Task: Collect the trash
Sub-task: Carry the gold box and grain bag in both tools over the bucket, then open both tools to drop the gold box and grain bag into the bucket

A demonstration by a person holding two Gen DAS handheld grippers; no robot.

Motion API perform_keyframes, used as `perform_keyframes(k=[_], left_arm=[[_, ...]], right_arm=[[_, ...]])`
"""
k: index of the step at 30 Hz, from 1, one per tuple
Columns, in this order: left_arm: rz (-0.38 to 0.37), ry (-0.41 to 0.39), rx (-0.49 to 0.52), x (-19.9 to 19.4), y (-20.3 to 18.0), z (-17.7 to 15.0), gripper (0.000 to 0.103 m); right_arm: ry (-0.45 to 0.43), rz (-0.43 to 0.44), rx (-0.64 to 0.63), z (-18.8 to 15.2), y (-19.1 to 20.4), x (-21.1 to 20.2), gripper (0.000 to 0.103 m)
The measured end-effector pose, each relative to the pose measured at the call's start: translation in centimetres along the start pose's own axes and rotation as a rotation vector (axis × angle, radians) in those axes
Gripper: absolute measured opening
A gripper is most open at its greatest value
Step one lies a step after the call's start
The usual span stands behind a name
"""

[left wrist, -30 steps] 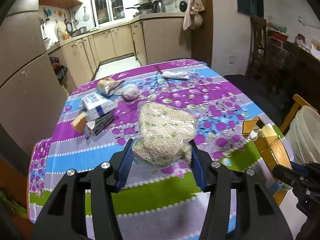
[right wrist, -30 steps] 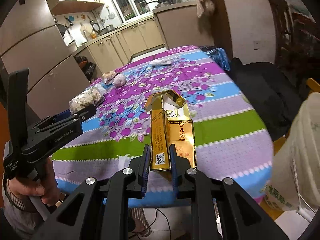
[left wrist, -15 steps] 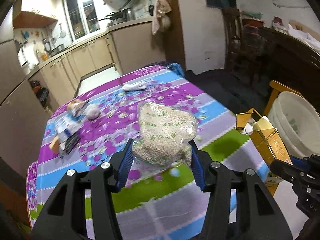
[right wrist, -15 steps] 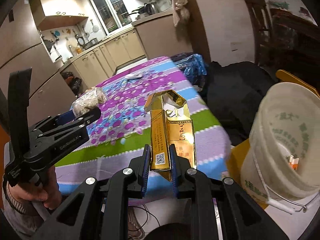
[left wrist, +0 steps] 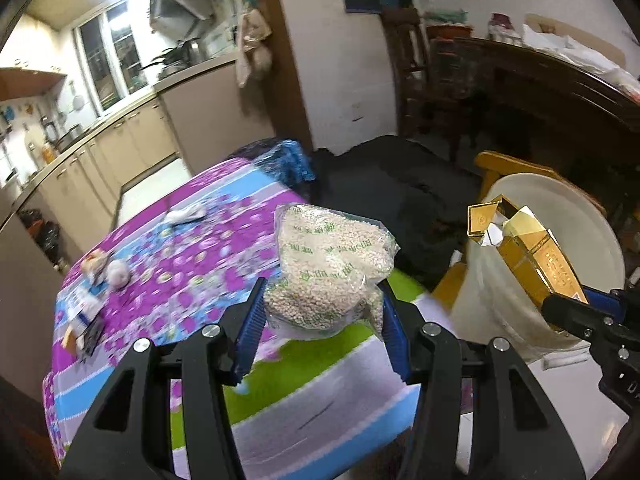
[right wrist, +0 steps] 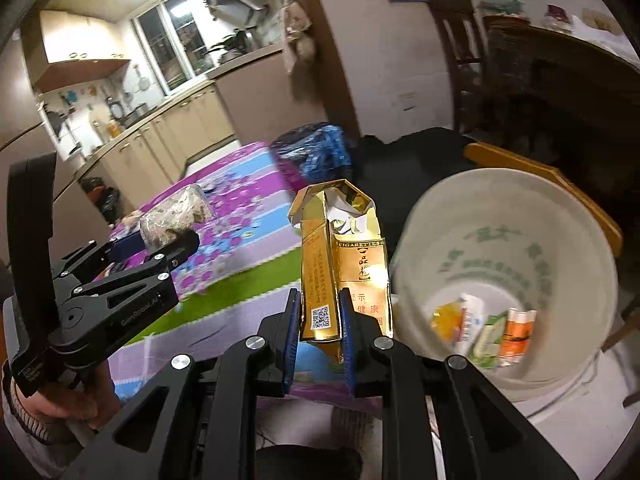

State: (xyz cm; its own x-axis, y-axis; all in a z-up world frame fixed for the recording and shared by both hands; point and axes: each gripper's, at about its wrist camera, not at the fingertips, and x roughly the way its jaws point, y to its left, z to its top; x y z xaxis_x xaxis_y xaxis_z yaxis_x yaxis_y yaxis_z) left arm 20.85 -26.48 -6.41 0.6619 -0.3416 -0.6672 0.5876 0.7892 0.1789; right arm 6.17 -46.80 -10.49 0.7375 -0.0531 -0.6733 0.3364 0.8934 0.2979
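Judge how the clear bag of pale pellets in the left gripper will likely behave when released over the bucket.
The bag of pellets bulges and sags between the left gripper fingers, so it is probably floppy. Packed full, it likely feels heavy for its size and should drop straight into the white bucket. Its thin film may slip.

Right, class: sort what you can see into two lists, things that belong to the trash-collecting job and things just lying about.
Part of the job:
- left claw holding the bag of grain
- right claw holding the gold carton
- white bucket with wrappers inside
- scraps on the table

Just lying about:
- kitchen cabinets
- wooden chair
- blue bag
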Motion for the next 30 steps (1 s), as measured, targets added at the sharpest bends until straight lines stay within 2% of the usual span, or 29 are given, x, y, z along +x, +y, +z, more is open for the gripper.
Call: perform_keyframes(k=[4, 9, 13, 20, 25, 30], left_arm=[[-0.061, -0.015, 0.047, 0.2, -2.6, 1.5, 0.050], [-0.172, -0.020, 0.123, 0.6, -6.6, 3.3, 0.050], [-0.277, 0.015, 0.195, 2.3, -9.9, 4.4, 0.050], [-0.397, 0.093, 0.286, 5.3, -14.2, 5.7, 0.050], [-0.412, 0.125, 0.359, 7.4, -16.1, 6.1, 0.051], [-0.412, 0.137, 0.365, 8.2, -16.5, 6.2, 0.051]], right_arm=[[-0.016, -0.080, 0.019, 0.9, -2.5, -1.6, 0.020], [-0.027, -0.204, 0.058, 2.2, -6.1, -3.5, 0.020], [0.006, -0.327, 0.081, 3.1, -9.4, -4.3, 0.020], [0.085, -0.406, 0.152, 4.1, -14.5, -4.2, 0.020], [0.111, -0.437, 0.167, 4.2, -15.8, -3.6, 0.020], [0.139, -0.455, 0.179, 4.4, -15.4, -2.2, 0.020]])
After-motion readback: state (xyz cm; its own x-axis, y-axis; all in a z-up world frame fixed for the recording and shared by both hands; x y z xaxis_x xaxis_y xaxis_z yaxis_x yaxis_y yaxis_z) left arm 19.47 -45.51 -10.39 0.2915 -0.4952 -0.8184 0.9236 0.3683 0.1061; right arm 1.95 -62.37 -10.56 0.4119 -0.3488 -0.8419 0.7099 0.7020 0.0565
